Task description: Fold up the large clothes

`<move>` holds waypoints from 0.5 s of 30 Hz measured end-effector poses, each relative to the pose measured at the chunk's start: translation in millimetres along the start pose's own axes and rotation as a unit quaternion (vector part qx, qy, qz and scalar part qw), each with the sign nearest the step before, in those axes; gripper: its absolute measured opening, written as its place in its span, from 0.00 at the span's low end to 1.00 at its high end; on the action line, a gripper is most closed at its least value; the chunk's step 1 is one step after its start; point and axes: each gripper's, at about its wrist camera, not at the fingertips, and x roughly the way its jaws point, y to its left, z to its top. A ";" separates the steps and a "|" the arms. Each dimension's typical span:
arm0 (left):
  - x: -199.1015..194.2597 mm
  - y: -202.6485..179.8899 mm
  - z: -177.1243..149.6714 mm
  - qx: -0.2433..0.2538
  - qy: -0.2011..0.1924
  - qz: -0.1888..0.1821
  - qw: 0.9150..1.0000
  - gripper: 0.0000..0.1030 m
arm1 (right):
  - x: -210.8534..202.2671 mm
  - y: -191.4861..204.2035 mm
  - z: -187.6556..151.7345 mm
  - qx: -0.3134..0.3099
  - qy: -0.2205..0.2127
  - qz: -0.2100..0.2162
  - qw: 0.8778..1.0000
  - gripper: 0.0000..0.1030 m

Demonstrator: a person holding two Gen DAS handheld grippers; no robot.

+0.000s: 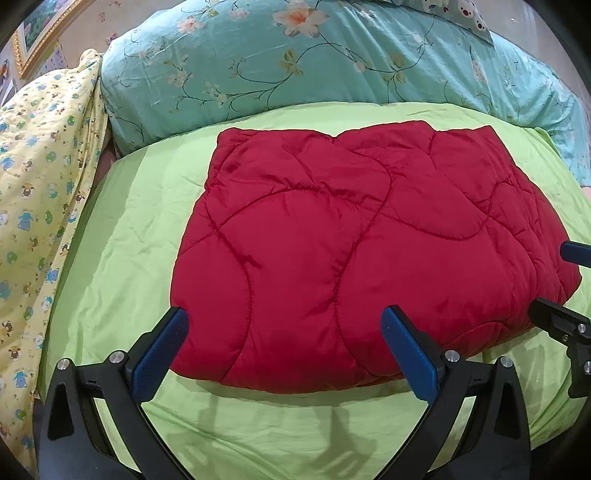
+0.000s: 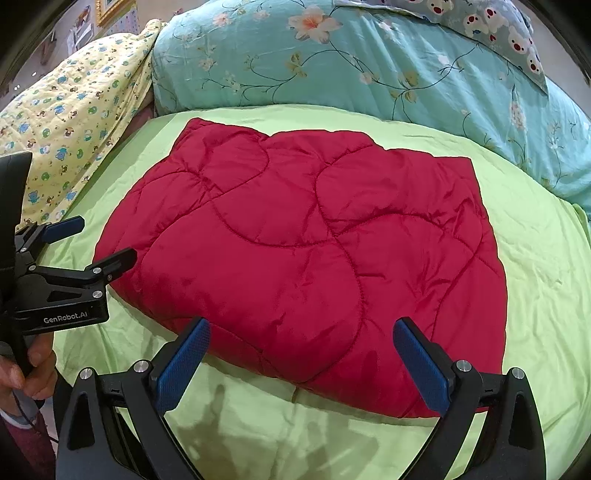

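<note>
A red quilted garment [image 1: 354, 240] lies folded into a thick rectangle on the light green sheet [image 1: 122, 258]; it also shows in the right wrist view [image 2: 306, 258]. My left gripper [image 1: 284, 350] is open and empty, hovering over the garment's near edge. My right gripper [image 2: 301, 363] is open and empty over the near edge further right. The right gripper shows at the right edge of the left wrist view [image 1: 569, 280], and the left gripper shows at the left of the right wrist view [image 2: 92, 243], both open beside the garment.
A turquoise floral duvet [image 1: 295, 62] is bunched along the far side of the bed. A yellow printed quilt [image 1: 40, 177] lies at the left. A grey pillow with bear prints [image 2: 491, 26] sits at the far right. A framed picture [image 1: 40, 33] hangs at the far left.
</note>
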 end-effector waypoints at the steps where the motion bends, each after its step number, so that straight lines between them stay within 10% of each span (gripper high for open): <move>1: -0.3 0.0 -0.1 0.000 -0.001 0.000 1.000 1.00 | -0.4 0.3 -0.1 0.000 0.000 0.000 1.000 0.97; 15: -2.1 -1.5 -0.7 -0.001 -0.003 0.002 1.000 1.00 | -4.7 0.6 0.1 0.000 -0.005 0.001 1.000 0.97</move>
